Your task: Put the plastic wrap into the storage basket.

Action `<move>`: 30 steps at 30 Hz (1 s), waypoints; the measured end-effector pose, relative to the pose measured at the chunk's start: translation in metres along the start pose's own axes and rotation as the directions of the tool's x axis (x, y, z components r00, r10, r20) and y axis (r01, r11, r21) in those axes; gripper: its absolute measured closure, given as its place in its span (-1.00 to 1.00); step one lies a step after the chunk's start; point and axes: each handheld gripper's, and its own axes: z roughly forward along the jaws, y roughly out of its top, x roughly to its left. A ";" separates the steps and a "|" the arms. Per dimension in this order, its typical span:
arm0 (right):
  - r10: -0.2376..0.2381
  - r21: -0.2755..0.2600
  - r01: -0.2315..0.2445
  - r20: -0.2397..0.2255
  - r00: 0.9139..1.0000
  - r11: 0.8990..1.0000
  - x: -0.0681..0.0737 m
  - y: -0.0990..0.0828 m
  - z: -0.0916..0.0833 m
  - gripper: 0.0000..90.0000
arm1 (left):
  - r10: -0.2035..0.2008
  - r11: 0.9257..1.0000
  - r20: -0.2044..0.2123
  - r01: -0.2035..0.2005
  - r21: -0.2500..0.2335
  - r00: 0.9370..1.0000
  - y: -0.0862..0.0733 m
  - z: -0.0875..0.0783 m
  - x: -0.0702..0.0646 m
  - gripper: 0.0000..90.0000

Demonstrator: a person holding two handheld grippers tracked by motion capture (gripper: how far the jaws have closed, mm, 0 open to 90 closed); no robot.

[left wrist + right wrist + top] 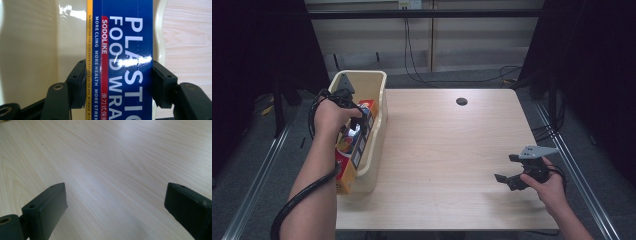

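One food-wrap box [120, 60] stood in one cream bin [379, 107], pinched across its width between the jaws of the left tool [120, 82], the bin's wall just beyond it. The right tool [508, 168], one of two, hovered with jaws spread wide on nothing, pale wood table [112, 157] beneath it. One dark round hole [461, 101] marked the table; cables lay on grey floor beyond.
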 end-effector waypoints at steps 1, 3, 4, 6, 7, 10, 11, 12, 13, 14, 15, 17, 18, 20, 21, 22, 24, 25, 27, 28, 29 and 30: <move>-0.001 0.001 0.001 0.000 1.000 1.000 0.000 0.000 0.000 -0.91 | -0.009 1.000 0.005 0.009 -0.004 1.000 0.000 0.001 0.000 -0.11; -0.003 0.002 0.003 -0.007 1.000 1.000 0.000 0.000 0.001 -0.91 | -0.003 1.000 0.004 0.003 -0.005 1.000 0.001 0.003 0.000 -0.11; -0.003 0.002 0.003 -0.006 1.000 1.000 0.000 0.000 0.001 -0.91 | -0.010 1.000 0.011 0.010 0.000 1.000 0.002 0.004 -0.001 -0.11; -0.005 0.002 0.005 -0.008 1.000 1.000 0.001 0.000 0.001 -0.91 | -0.012 1.000 0.010 0.012 0.004 1.000 0.002 0.006 -0.001 -0.11; -0.005 0.001 0.005 -0.007 1.000 1.000 0.001 0.000 0.001 -0.91 | -0.012 1.000 0.006 0.012 0.001 1.000 0.003 0.008 0.000 -0.11; -0.005 -0.001 0.005 -0.009 1.000 1.000 0.001 0.000 0.001 -0.91 | -0.018 1.000 0.016 0.017 0.020 1.000 0.004 0.012 0.001 -0.11; -0.004 0.000 0.004 -0.009 1.000 1.000 0.001 0.000 0.001 -0.91 | -0.019 1.000 0.008 0.019 0.017 1.000 0.004 0.014 0.000 -0.11; -0.004 0.001 0.004 -0.009 1.000 1.000 0.001 0.000 0.001 -0.91 | -0.021 1.000 0.006 0.021 0.016 1.000 0.004 0.015 0.000 -0.11; -0.003 0.001 0.003 -0.009 1.000 1.000 0.001 0.000 0.001 -0.91 | -0.012 1.000 0.005 0.012 0.021 1.000 0.004 0.016 0.000 -0.11; -0.003 0.001 0.003 -0.009 1.000 1.000 0.001 0.000 0.001 -0.91 | -0.012 1.000 0.005 0.012 0.021 1.000 0.004 0.016 0.000 -0.11; -0.002 0.001 0.002 -0.009 1.000 1.000 0.001 0.000 0.001 -0.91 | -0.012 1.000 0.007 0.012 0.026 1.000 0.005 0.016 0.000 -0.11; 0.000 0.004 0.000 -0.005 1.000 1.000 0.001 0.000 0.001 -0.91 | -0.012 0.999 0.016 0.011 0.031 1.000 0.005 0.017 -0.001 -0.11; 0.000 0.003 0.000 -0.004 1.000 1.000 0.001 0.000 0.002 -0.91 | -0.016 0.999 0.018 0.015 0.030 1.000 0.005 0.018 -0.001 -0.11; -0.001 0.005 0.001 -0.007 1.000 1.000 0.001 0.000 0.002 -0.91 | -0.011 0.999 0.025 0.010 0.045 1.000 0.007 0.019 0.000 -0.11; -0.001 0.006 0.001 -0.007 1.000 1.000 0.001 0.000 0.002 -0.91 | -0.011 0.999 0.025 0.010 0.045 1.000 0.007 0.019 0.000 -0.11; -0.003 0.005 0.003 -0.008 1.000 1.000 0.001 0.000 0.003 -0.91 | -0.035 0.999 0.031 0.034 0.037 0.999 0.008 0.021 -0.002 -0.11; -0.004 0.004 0.004 -0.009 1.000 1.000 0.002 0.000 0.003 -0.91 | -0.015 0.999 0.026 0.014 0.050 1.000 0.008 0.021 -0.001 -0.11; -0.001 0.003 0.001 -0.011 1.000 1.000 0.002 0.000 0.002 -0.91 | -0.035 0.998 0.033 0.033 0.050 0.999 0.009 0.024 -0.001 -0.11; -0.001 0.002 0.001 -0.011 1.000 1.000 0.002 0.000 0.002 -0.91 | -0.035 0.998 0.037 0.033 0.051 0.999 0.010 0.025 0.000 -0.12; -0.003 0.003 0.003 -0.010 1.000 1.000 0.002 0.000 0.003 -0.91 | -0.032 0.998 0.038 0.030 0.057 0.999 0.010 0.025 0.001 -0.11; -0.003 0.004 0.003 -0.011 1.000 1.000 0.002 0.000 0.003 -0.91 | -0.036 0.998 0.036 0.034 0.056 0.999 0.010 0.026 0.001 -0.12; -0.003 0.004 0.003 -0.011 1.000 1.000 0.002 0.000 0.003 -0.91 | -0.040 0.998 0.034 0.038 0.053 0.999 0.010 0.027 0.001 -0.12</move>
